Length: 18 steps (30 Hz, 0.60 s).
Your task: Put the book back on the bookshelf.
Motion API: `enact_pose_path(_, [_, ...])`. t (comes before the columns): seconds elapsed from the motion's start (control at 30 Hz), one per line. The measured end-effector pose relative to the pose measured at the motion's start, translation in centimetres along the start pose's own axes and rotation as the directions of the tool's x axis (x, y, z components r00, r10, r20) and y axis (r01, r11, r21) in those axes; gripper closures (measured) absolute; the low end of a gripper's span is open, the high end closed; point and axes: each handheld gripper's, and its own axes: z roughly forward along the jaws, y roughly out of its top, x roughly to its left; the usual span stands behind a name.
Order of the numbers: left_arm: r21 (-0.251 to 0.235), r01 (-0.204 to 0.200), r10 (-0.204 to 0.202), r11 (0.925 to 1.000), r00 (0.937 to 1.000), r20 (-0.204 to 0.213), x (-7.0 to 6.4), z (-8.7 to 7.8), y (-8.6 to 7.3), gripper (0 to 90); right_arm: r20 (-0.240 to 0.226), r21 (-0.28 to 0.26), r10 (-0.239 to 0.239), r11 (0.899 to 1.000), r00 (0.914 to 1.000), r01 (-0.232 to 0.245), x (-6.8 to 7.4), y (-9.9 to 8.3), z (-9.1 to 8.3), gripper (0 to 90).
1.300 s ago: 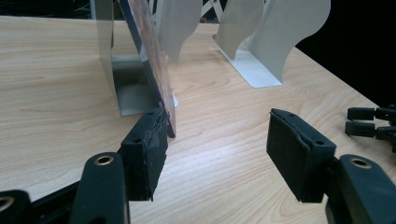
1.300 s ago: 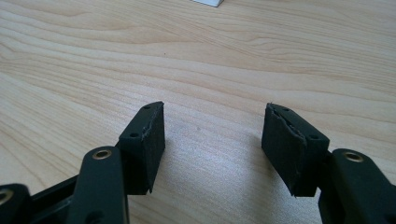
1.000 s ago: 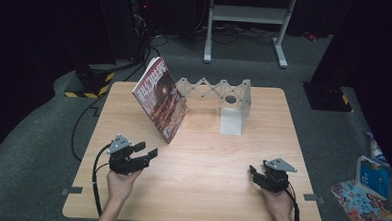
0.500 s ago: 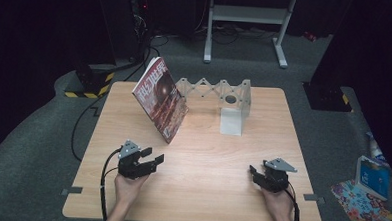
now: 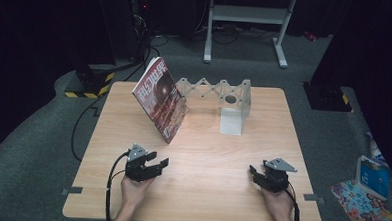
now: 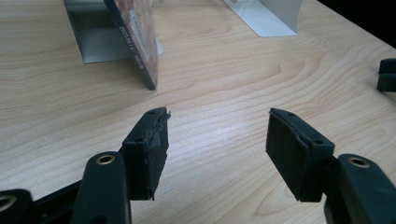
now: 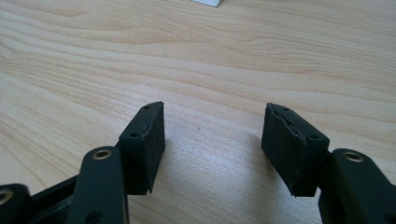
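Observation:
A red book leans tilted against the left end of a white expanding rack at the back of the wooden table. My left gripper rests near the front left, open, with nothing between its jaws. In the left gripper view its gripper faces the book's lower edge, a short way ahead. My right gripper sits at the front right, open and empty. The right gripper view has its gripper over bare wood.
A white bookend stands at the rack's right end. The other gripper's jaw tip is at the right edge of the left gripper view. Off the table are a metal stand, cables and papers on the floor.
My left gripper has moved right and a little toward the front edge, still open. The right gripper and the book have stayed put.

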Motion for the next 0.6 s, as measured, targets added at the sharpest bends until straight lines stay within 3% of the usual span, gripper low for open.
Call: enact_pose_path(0.6, [0.035,0.006,-0.005,0.9994,0.9996,-0.029,0.0,2.4,-0.8,39.6,0.0,0.002,0.004,1.0,1.0,-0.004,0.0,0.0,0.0,39.4])
